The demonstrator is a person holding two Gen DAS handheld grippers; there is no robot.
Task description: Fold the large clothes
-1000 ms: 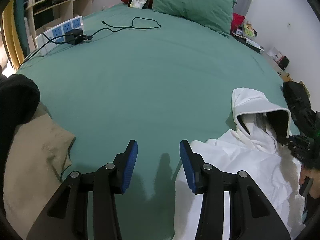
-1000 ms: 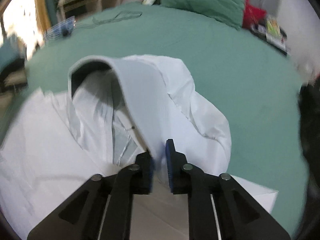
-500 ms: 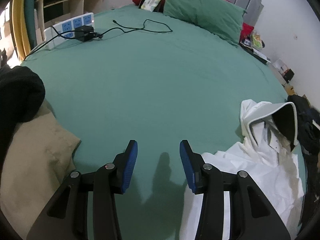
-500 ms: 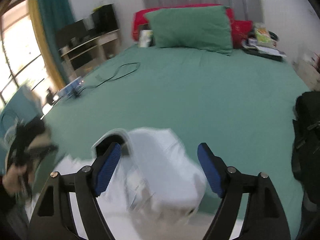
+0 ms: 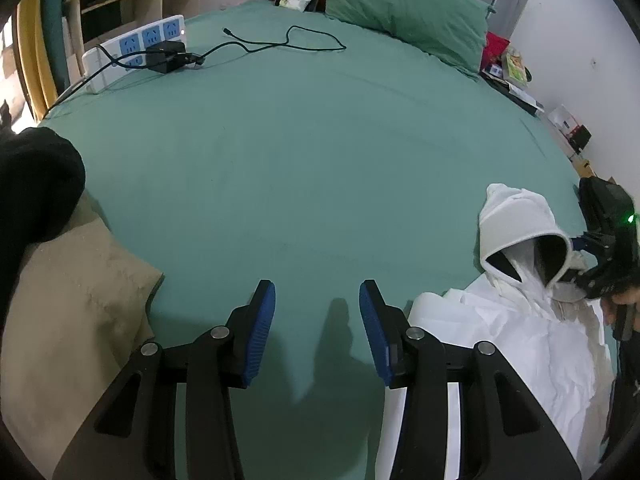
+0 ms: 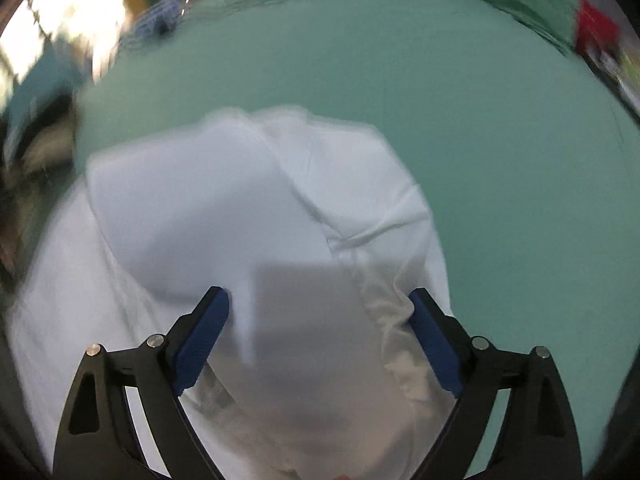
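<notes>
A white hooded garment (image 5: 520, 332) lies crumpled at the right edge of the green bed sheet (image 5: 320, 168), its hood (image 5: 516, 220) standing up with the opening facing me. My left gripper (image 5: 316, 312) hovers open over bare sheet, left of the garment, with nothing between its blue pads. In the blurred right wrist view my right gripper (image 6: 320, 320) points down over the hood (image 6: 248, 216). Its jaws are opening wide, with white fabric lying between the fingers but not pinched. In the left wrist view the right gripper (image 5: 580, 264) shows just behind the hood.
A beige cloth (image 5: 68, 312) and a black garment (image 5: 32, 184) lie at the left. A power strip (image 5: 136, 48) with a charger and cable (image 5: 280, 40) sits at the far left of the bed. A green pillow (image 5: 400, 4) is at the head. A black bag (image 5: 604, 200) sits at the right.
My right gripper let go of the hood's edge, opened wide, lifted away, then came back down over the hood. The hood shifted and now stands upright. The left gripper stayed put.
</notes>
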